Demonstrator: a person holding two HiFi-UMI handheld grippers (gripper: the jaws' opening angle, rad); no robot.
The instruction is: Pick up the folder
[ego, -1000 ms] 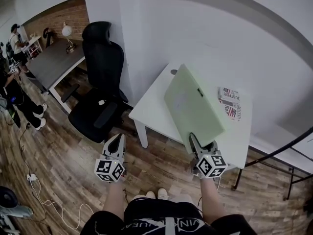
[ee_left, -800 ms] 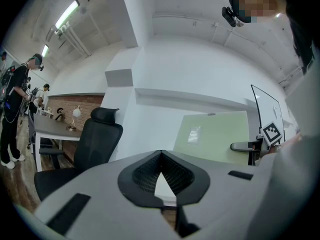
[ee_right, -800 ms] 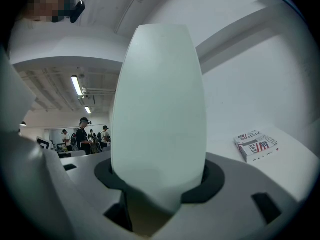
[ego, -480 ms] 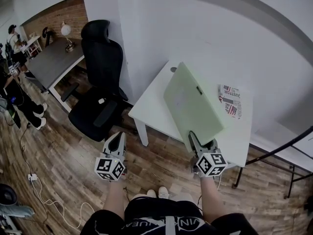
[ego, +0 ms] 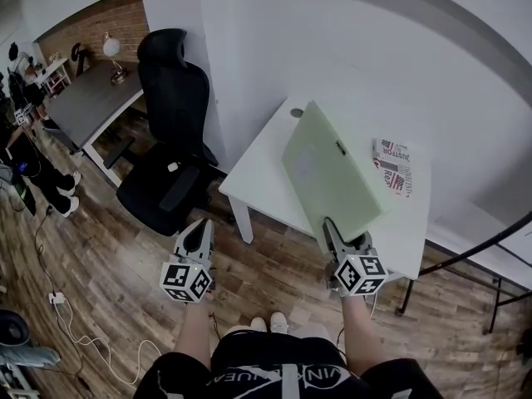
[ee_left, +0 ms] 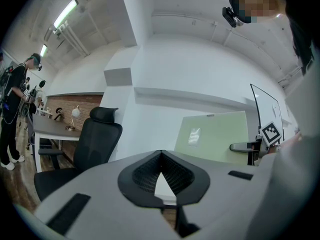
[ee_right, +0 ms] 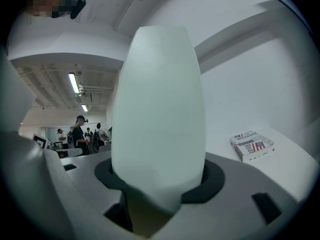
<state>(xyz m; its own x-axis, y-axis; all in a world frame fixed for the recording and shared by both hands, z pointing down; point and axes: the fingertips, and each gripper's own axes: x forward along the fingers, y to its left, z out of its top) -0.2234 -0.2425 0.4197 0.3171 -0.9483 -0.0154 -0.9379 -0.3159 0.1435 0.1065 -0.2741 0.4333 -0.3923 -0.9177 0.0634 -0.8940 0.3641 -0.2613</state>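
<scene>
- Head view: the right gripper (ego: 336, 236), lower right of centre, clasps the near corner of the pale green folder (ego: 332, 169), which slants above the white table (ego: 262, 185). The lift looks made.
- Left gripper view: the left gripper (ee_left: 160, 157) is pinched together on nothing, with the folder at right centre.
- Right gripper view: the folder fills the centre, clamped. The next move likely calls for a steady hold.

Plain white wall (ego: 349, 48) is running along the back, with a brick wall (ego: 100, 23) showing off to the left. Wood-plank floor (ego: 108, 248) is stretching everywhere, and a cable (ego: 75, 331) is trailing over it. A black office chair (ego: 170, 131) is sitting between the white table (ego: 266, 177) and a dark desk (ego: 87, 106) with a lamp (ego: 112, 52) on it. Tube lights (ee_left: 65, 14) are glowing overhead.
</scene>
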